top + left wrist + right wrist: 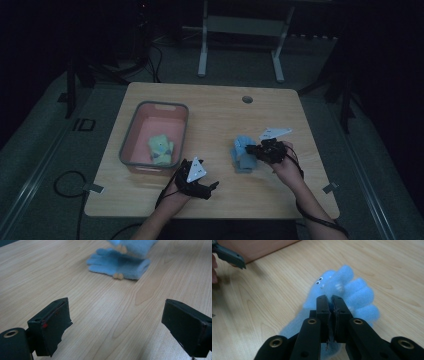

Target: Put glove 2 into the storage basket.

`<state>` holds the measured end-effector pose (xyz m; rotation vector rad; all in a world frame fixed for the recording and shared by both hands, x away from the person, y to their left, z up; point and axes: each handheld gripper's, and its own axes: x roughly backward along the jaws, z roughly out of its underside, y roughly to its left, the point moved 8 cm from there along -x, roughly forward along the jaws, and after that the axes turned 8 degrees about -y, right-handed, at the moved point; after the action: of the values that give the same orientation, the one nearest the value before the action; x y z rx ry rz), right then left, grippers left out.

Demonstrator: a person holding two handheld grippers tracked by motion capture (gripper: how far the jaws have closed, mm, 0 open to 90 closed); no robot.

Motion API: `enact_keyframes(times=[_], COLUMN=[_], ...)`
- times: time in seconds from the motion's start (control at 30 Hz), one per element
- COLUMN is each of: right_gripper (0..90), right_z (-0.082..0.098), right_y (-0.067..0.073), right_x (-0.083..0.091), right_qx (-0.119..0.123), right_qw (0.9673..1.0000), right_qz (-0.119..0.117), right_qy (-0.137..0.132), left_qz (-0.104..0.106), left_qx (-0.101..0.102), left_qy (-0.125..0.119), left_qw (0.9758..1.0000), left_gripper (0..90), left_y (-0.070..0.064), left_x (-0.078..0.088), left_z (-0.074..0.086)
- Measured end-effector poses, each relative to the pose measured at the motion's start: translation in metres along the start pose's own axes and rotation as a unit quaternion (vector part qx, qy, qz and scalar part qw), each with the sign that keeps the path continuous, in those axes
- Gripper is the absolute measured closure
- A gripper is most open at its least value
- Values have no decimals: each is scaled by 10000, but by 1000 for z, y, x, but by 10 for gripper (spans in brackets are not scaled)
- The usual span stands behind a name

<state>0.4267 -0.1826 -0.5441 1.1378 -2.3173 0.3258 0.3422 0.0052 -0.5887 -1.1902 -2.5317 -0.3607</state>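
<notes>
The right tool (253, 149) has its jaws pinched almost together on a blue glove (352, 297). In the right gripper view the fuzzy fabric is caught between the two black pads, and the glove's fingers fan out beyond the tips; a small pair of googly eyes and a pale mark sit on one finger. In that view a second layer of blue shows under the pinched glove, down on the wood.

In the left gripper view another blue glove (117, 263) lies flat on the tabletop (82, 307), fingers pointing left, with a small tan nub at its near edge. Just above it hangs the lifted glove's blurred cuff, with a tan spot of its own. In the high view the two gloves (243, 155) read as one blue heap just beside the right tool, to its left.

The left tool (117, 325) has its jaws spread wide with nothing between them, only bare wood. It sits near the front edge of the tabletop, well to the left of the gloves and pointing toward them.

A pink bin (131, 150) with a grey rim stands on the tabletop, farther left of the gloves, just behind the left tool. A greenish cloth item (161, 148) with dark spots lies inside it.
</notes>
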Motion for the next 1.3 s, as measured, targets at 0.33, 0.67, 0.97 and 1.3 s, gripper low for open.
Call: enact_keyframes(times=[0.33, 0.67, 0.97, 1.3], right_gripper=[843, 814, 692, 554], right_z=[20, 35, 24, 13], right_y=[-1, -2, -2, -12], right_x=[-25, -35, -23, -2], right_qx=[-19, -89, -31, -88], right_qw=[9992, 9984, 9993, 9999], right_qz=[-43, -25, -49, 24], right_qy=[396, 550, 382, 85], left_qz=[26, 29, 17, 547], left_qx=[1, 119, 63, 55], left_qy=[-28, -97, -69, 228], left_qw=[10000, 9999, 10000, 9982], left_gripper=[80, 81, 90, 94], left_y=[-1, 0, -2, -17], left_x=[0, -2, -4, -12], left_z=[0, -2, -6, -16])
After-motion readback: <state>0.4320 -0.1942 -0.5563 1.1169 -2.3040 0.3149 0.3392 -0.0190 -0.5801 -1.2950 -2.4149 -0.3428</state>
